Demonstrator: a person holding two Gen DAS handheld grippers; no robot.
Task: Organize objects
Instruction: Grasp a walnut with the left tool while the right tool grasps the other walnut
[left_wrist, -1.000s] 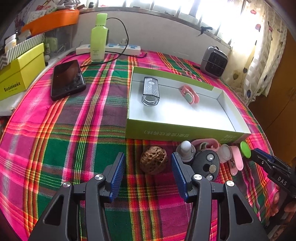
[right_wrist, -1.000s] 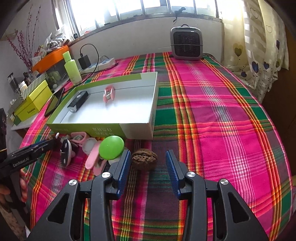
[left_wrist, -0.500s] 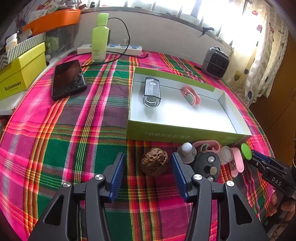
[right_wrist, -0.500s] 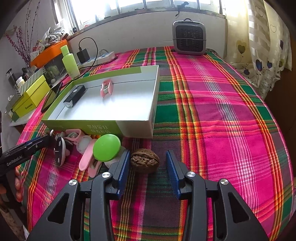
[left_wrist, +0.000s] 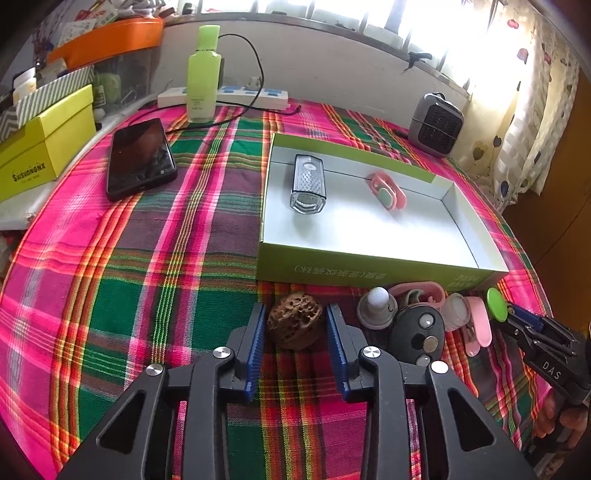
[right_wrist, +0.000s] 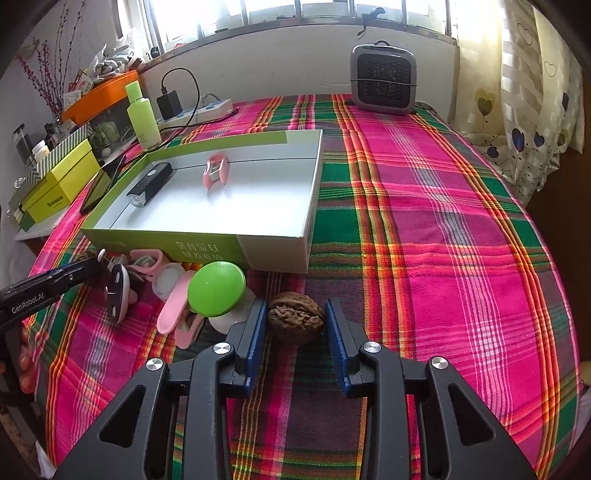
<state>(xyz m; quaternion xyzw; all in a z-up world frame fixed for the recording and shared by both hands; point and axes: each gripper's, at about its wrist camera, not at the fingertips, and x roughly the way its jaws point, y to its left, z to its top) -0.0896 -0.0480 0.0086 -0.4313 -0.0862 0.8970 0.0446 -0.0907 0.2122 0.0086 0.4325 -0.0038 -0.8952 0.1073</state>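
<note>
Open plaid desk (right_wrist: 424, 221) right of box (right_wrist: 273, 247), left tool (left_wrist: 295, 332) closing round pitted nut (left_wrist: 294, 320), right tool (right_wrist: 295, 325) closing round walnut (right_wrist: 295, 322), pads touching both.

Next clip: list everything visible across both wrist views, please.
tablecloth: one, pink-green plaid, covers the table
box: one, green outside, white inside, mid-table
light: one, black and clear, in the box
pink clip: one, in the box
pitted walnut: one, brown, before the box
ridged walnut: one, brown, before the box
key fob: one, black, in the clutter before the box
green cap: one, same clutter
phone: one, black, left of the box
bottle: one, green, at the back
power strip: one, white, at the back
heater: one, grey, at the back
yellow box: one, far left
left claw: closing on the pitted walnut
right claw: closing on the ridged walnut
</note>
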